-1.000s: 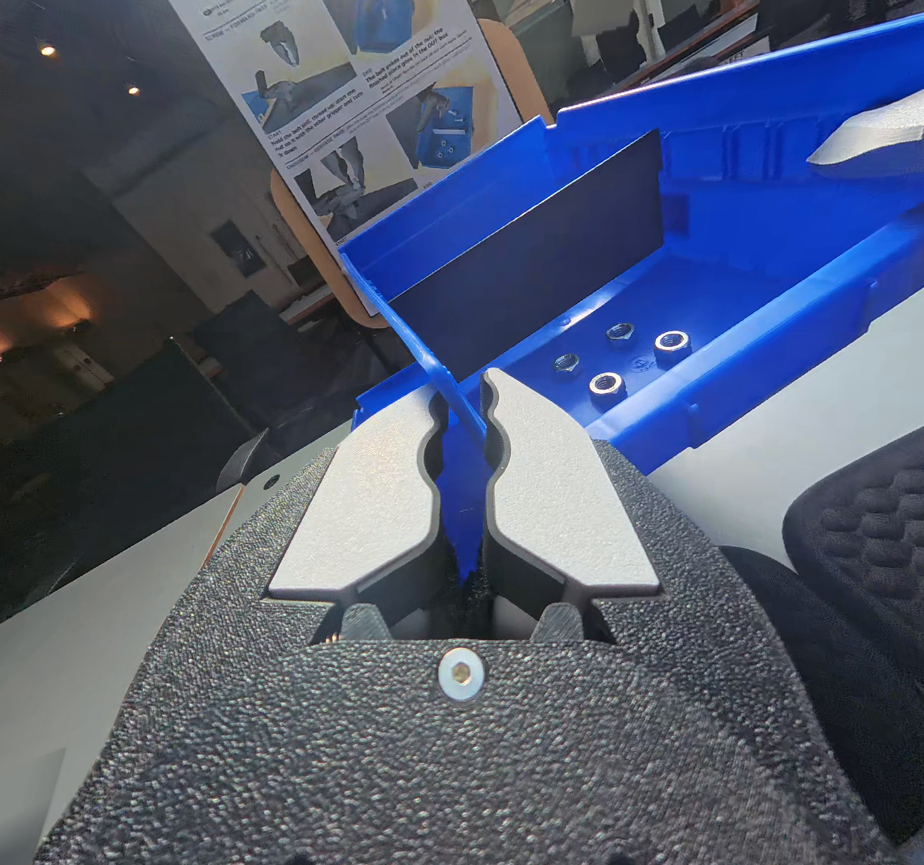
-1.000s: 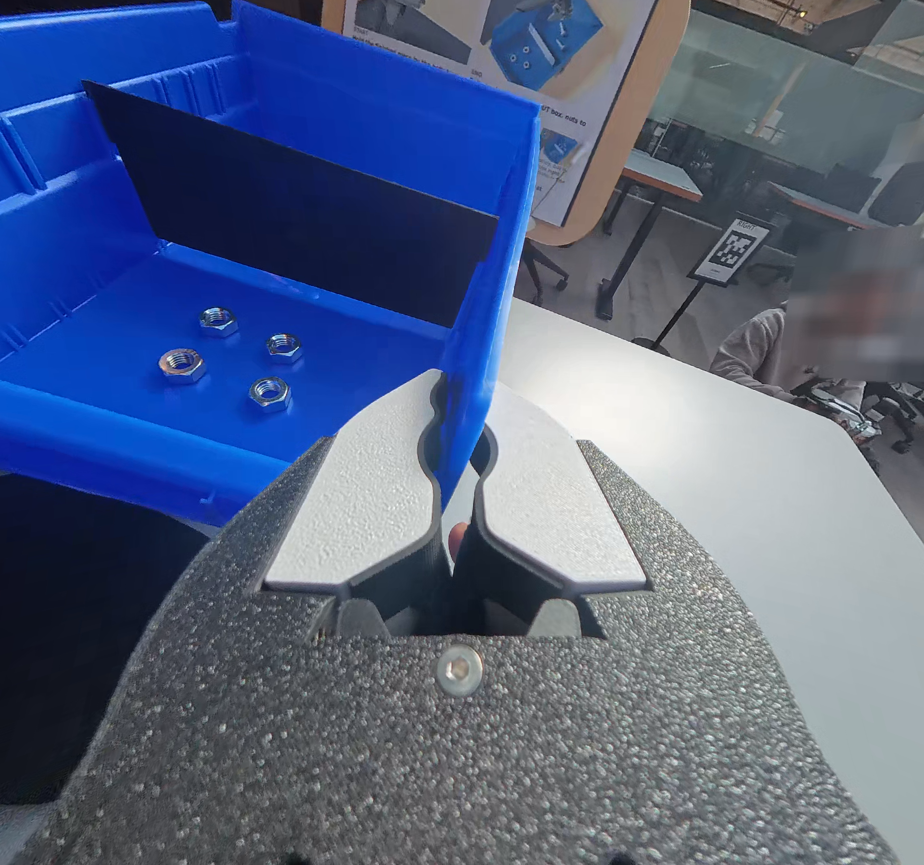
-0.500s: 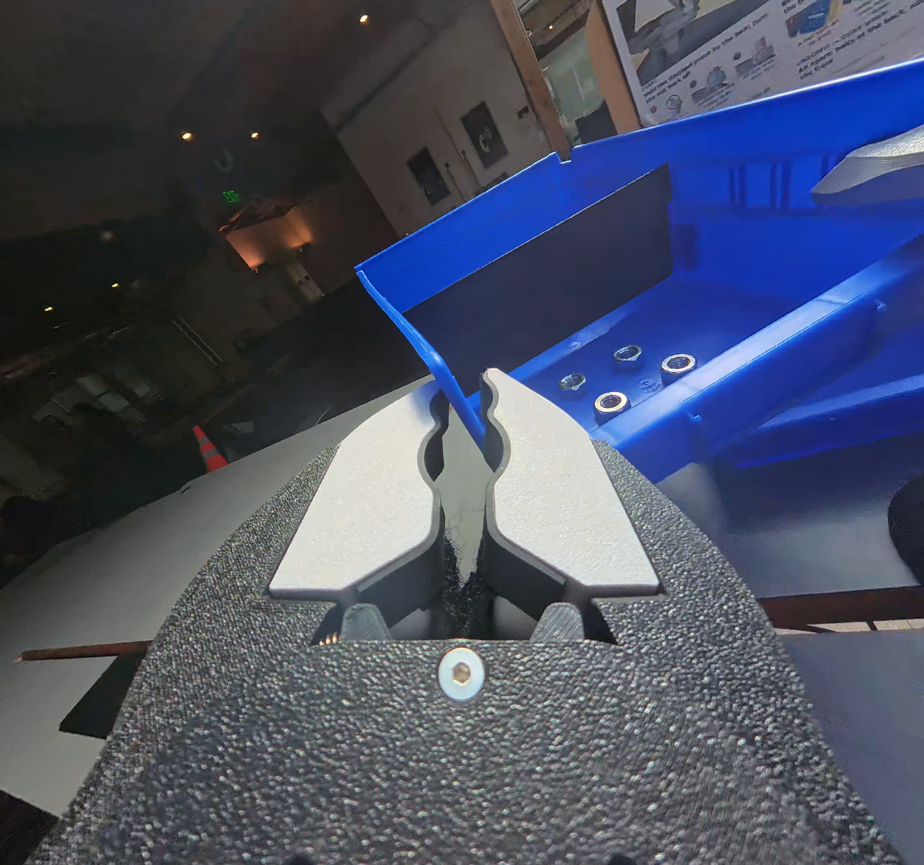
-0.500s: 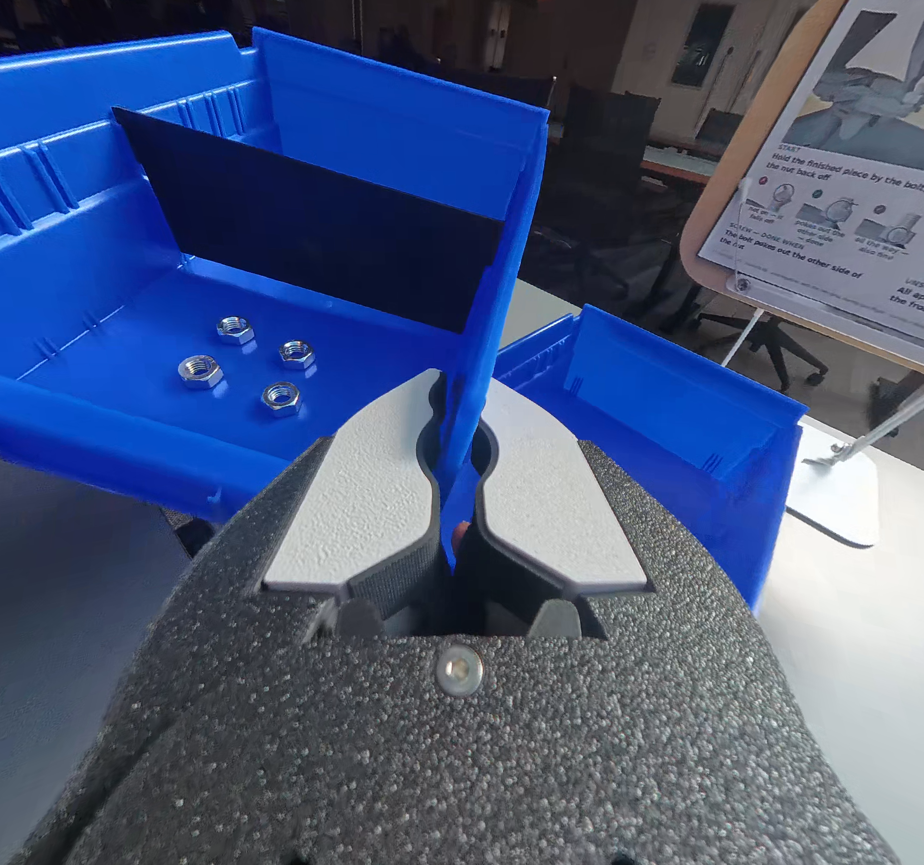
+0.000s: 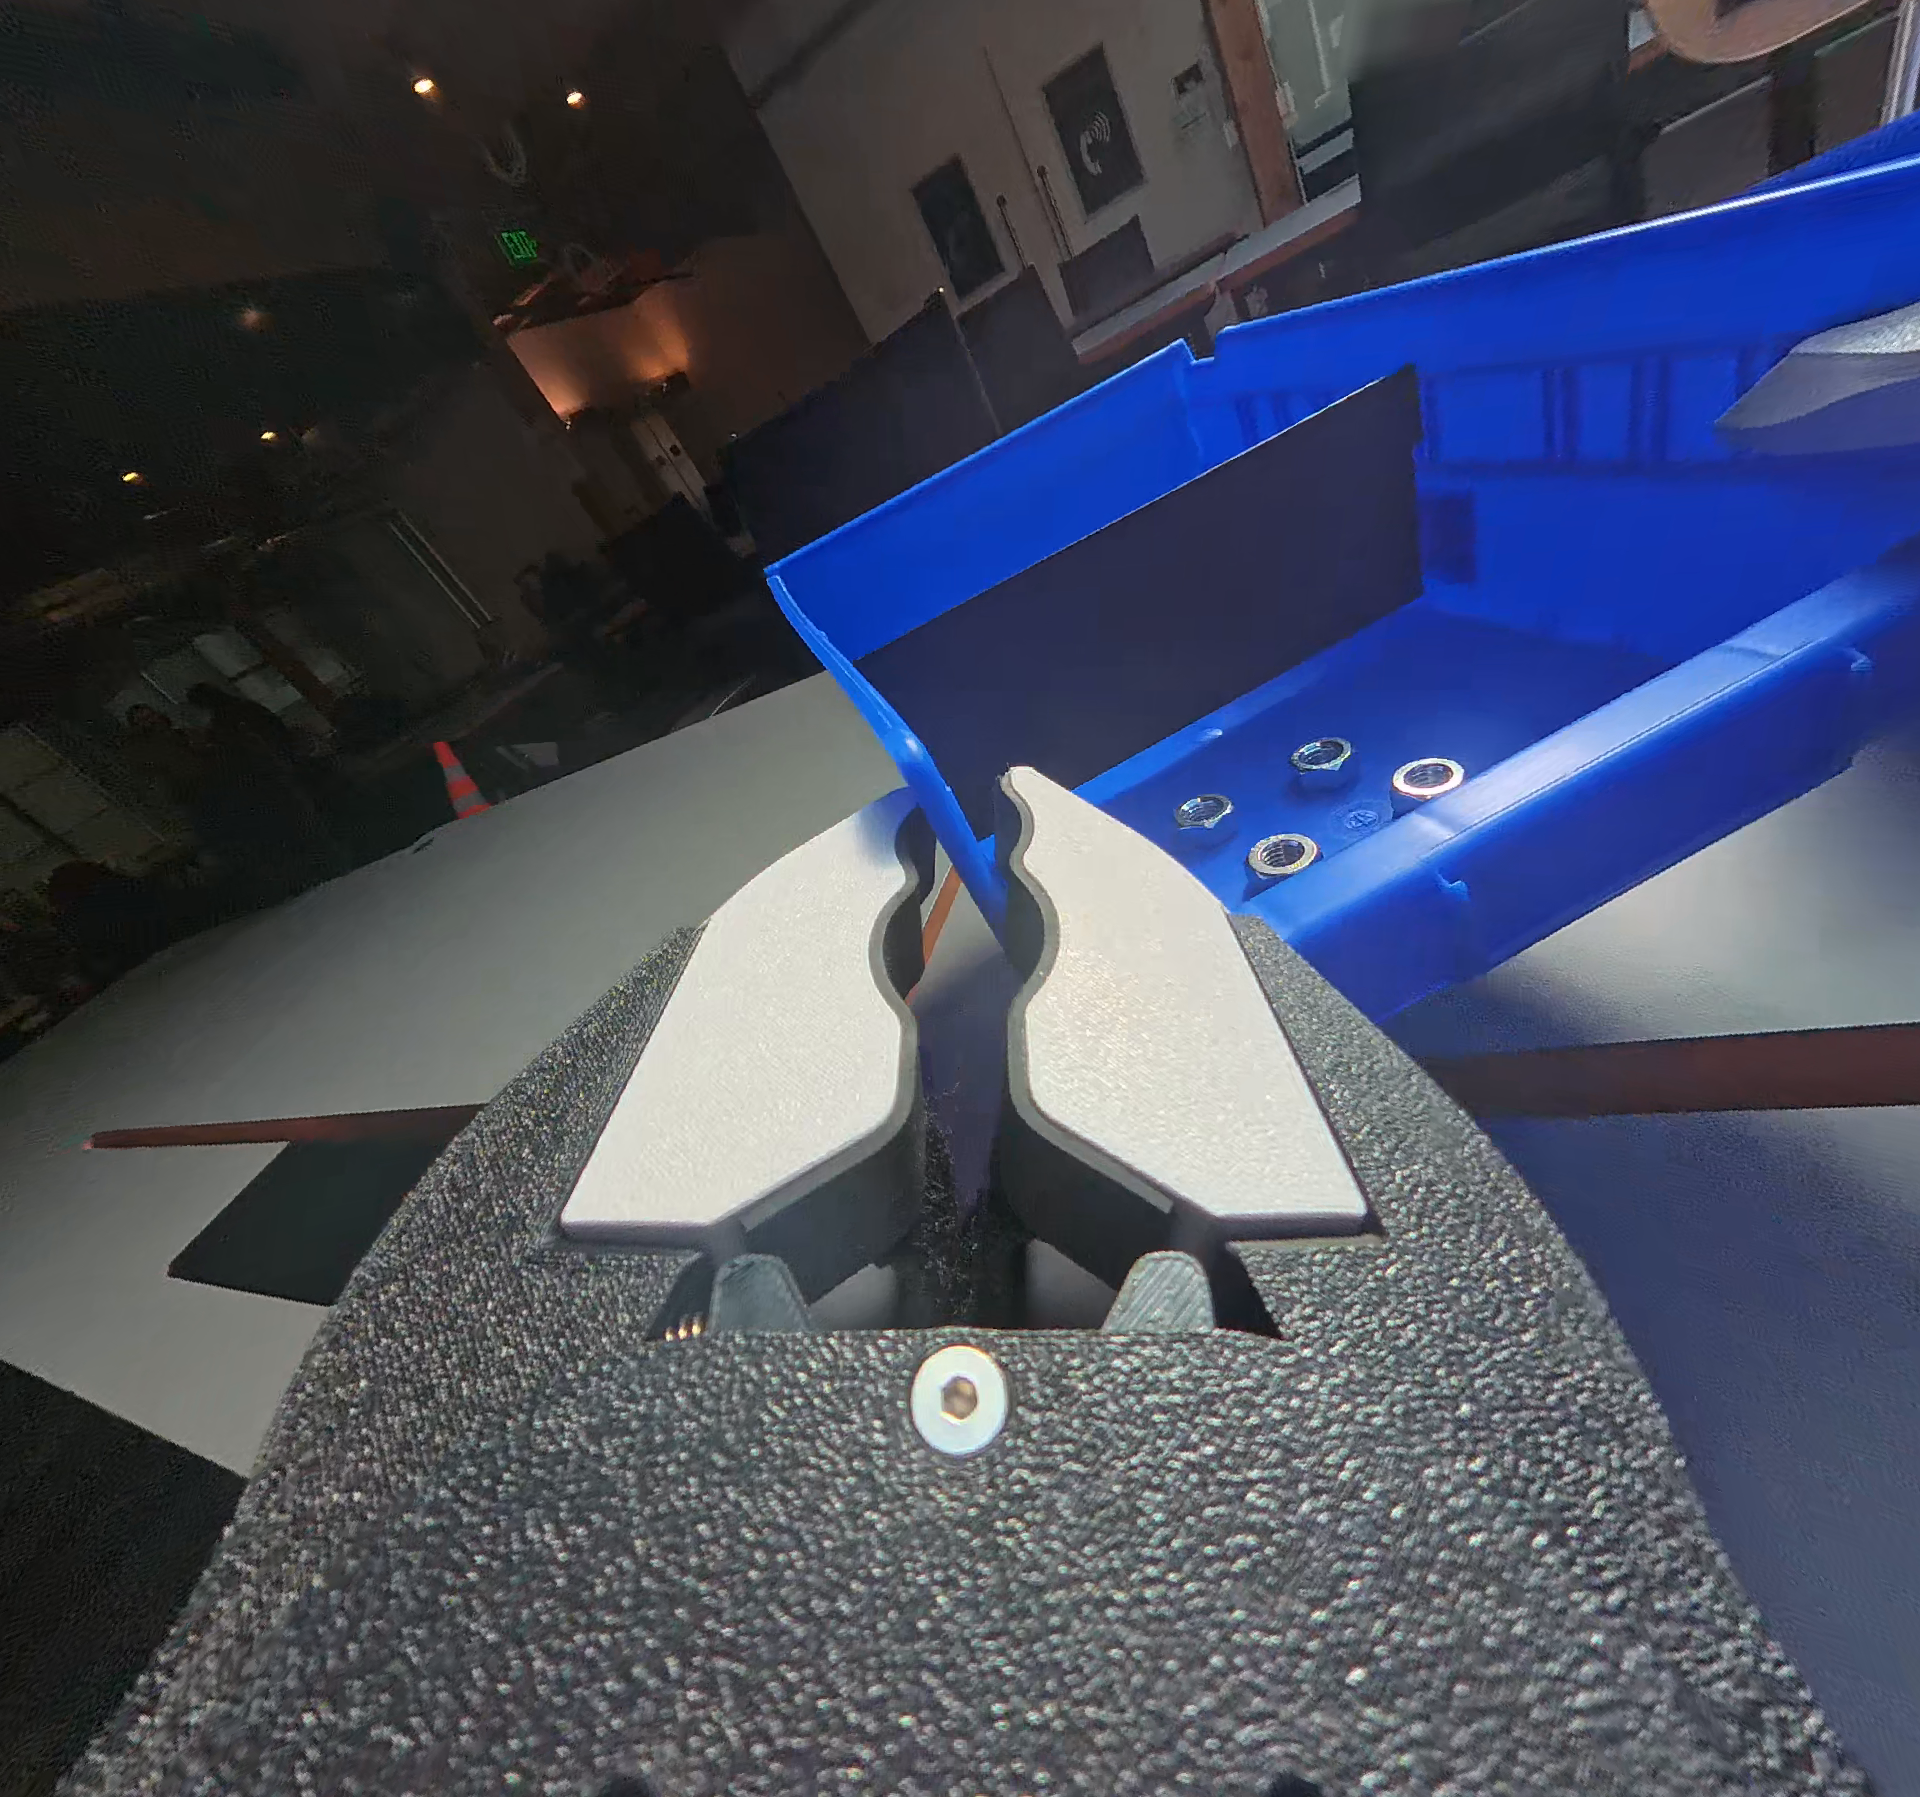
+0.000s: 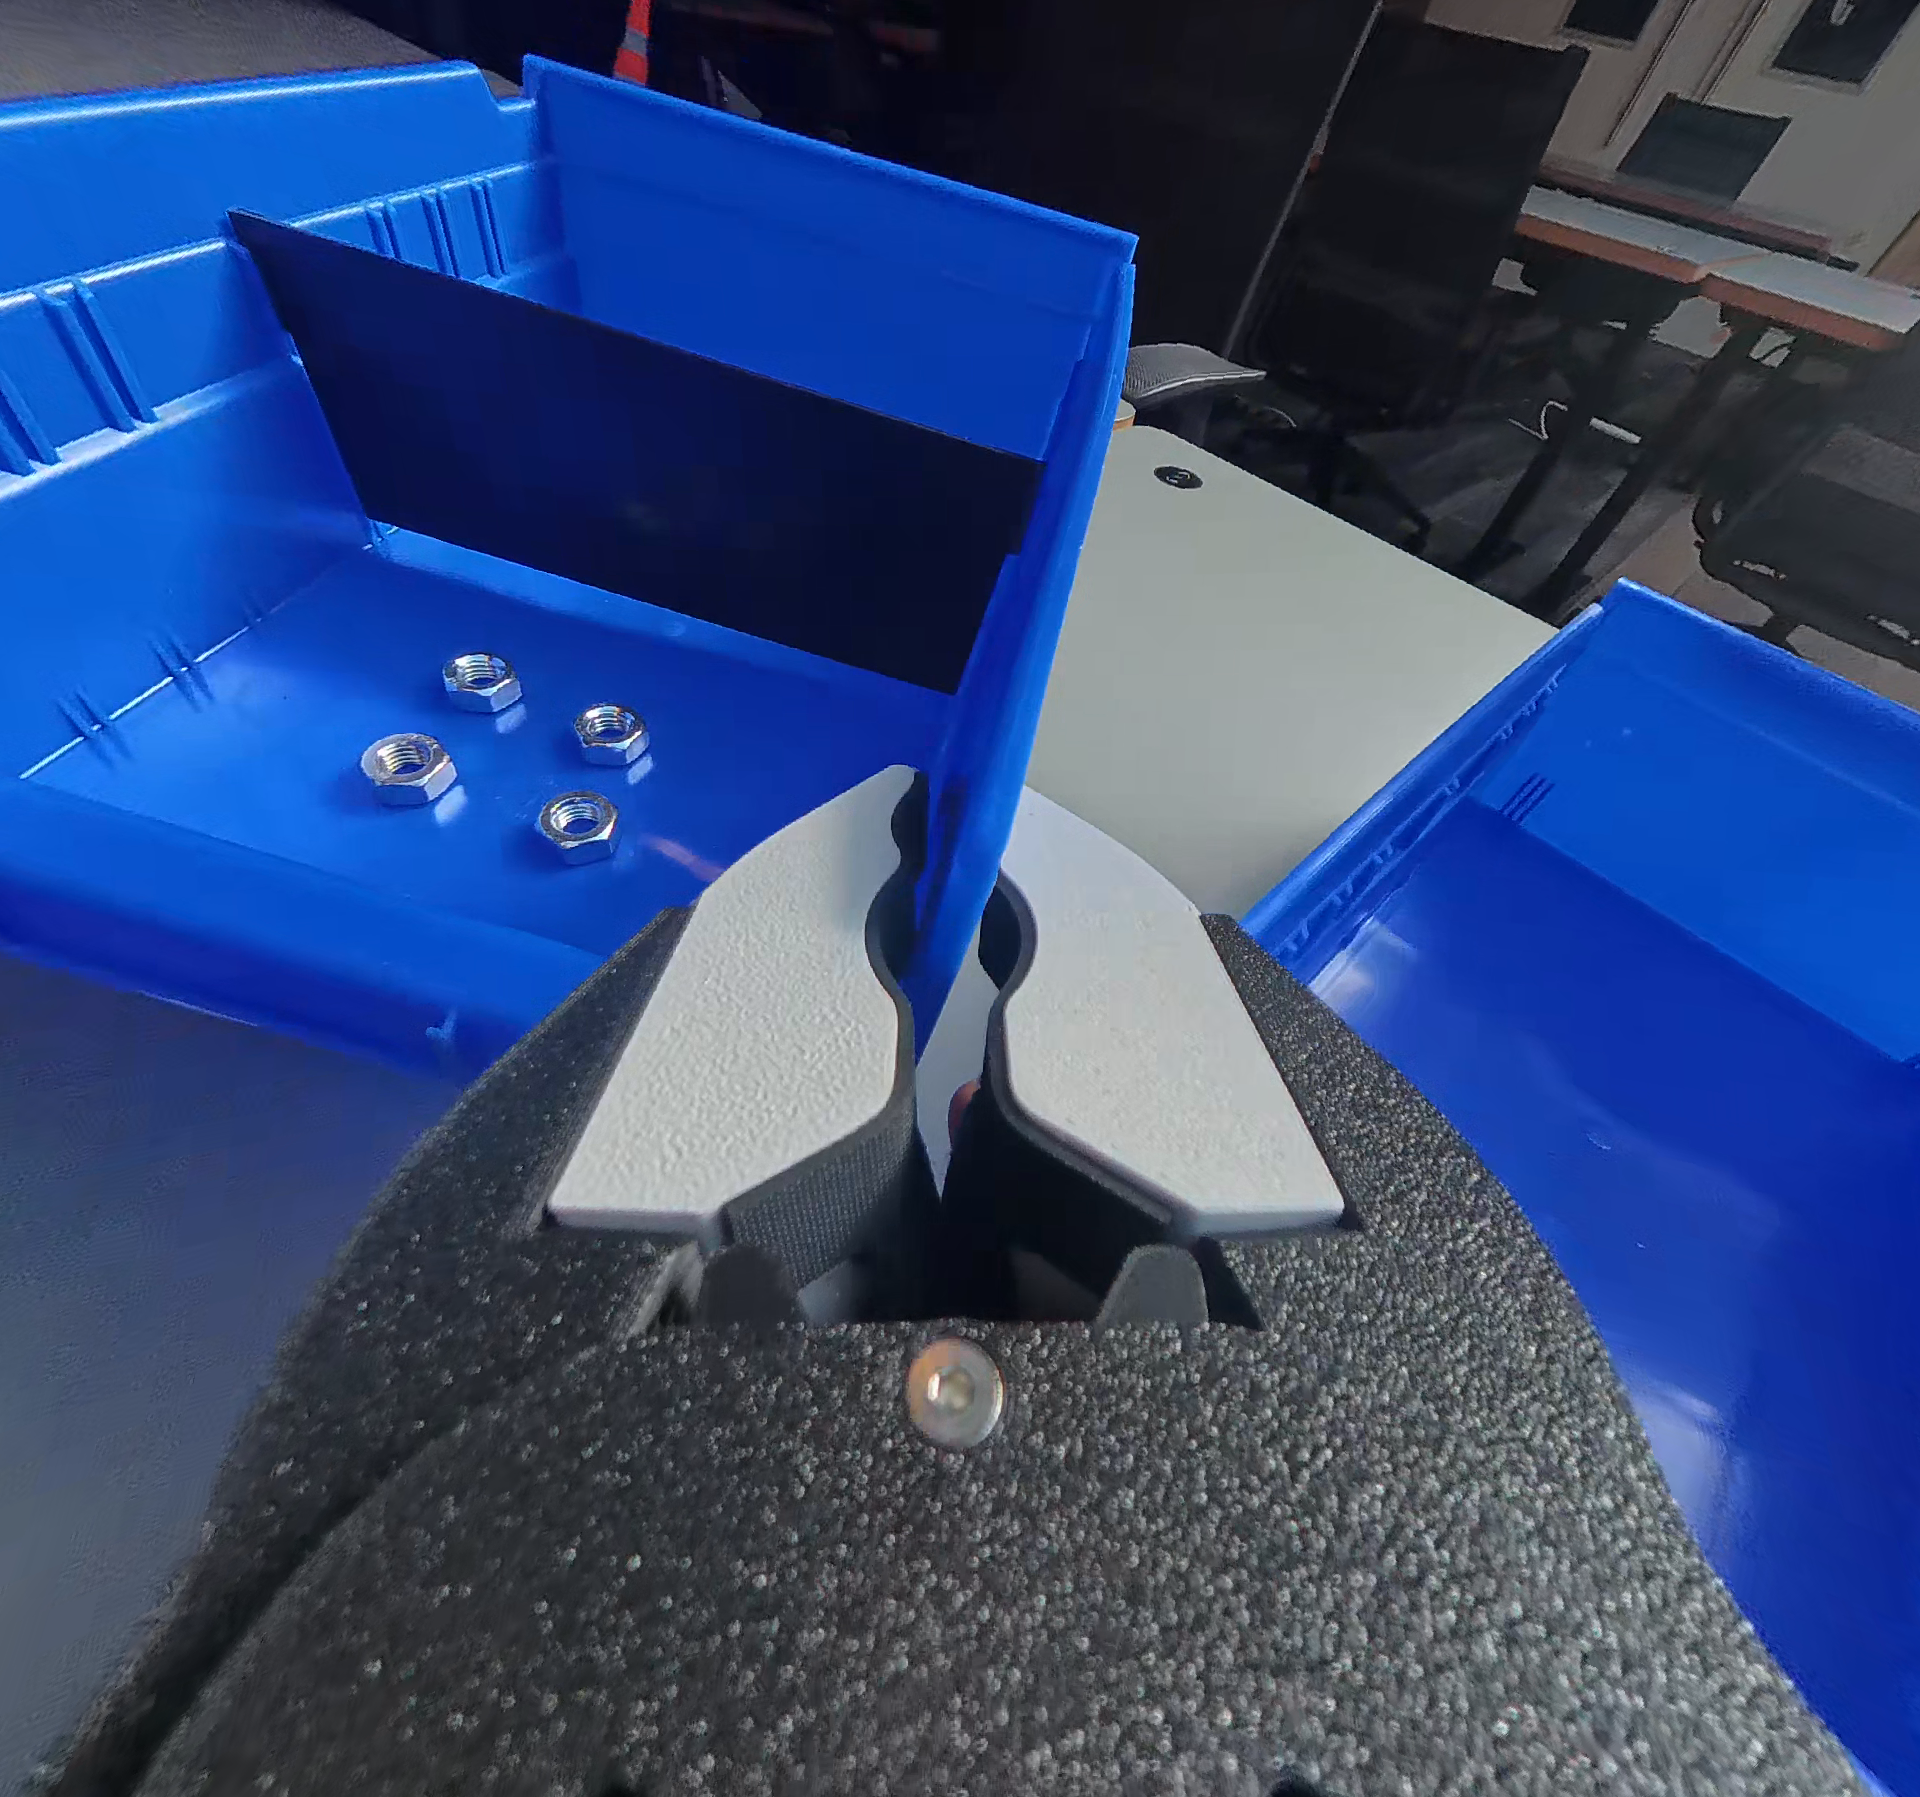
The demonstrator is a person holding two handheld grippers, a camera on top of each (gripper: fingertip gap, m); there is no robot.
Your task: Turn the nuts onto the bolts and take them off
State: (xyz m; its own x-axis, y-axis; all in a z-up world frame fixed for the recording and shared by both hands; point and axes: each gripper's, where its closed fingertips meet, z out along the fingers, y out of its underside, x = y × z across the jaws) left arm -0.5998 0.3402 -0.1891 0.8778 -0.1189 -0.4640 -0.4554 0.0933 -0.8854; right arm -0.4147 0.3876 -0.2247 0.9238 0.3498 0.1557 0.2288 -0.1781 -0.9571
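Note:
I hold a blue plastic bin (image 5: pixel 1558 521) by its two side walls. My left gripper (image 5: pixel 961 817) is shut on the bin's left wall (image 5: pixel 883 667). My right gripper (image 6: pixel 961 864) is shut on its right wall (image 6: pixel 1039 604); one of its fingers (image 5: pixel 1829 386) shows at the far right of the left wrist view. Several steel nuts (image 6: pixel 488 750) lie loose on the bin floor in front of a black divider (image 6: pixel 675 480); they also show in the left wrist view (image 5: pixel 1309 802). The bin looks tilted in the left wrist view and held above the table.
A second blue bin (image 6: pixel 1610 1072) stands on the grey table (image 6: pixel 1247 656) just right of the held one. A dark mat (image 5: pixel 1662 1280) and a reddish table edge (image 5: pixel 1662 1072) lie under the bin. Chairs and desks (image 6: pixel 1766 293) stand beyond the table, and an orange cone (image 5: pixel 457 781) stands in the room beyond it. Some 20 cm of space lies between my two pairs of fingers.
Both grippers, still shut on the bin, have swung with it. The instruction poster has left both views, and the second blue bin has come into the right wrist view.

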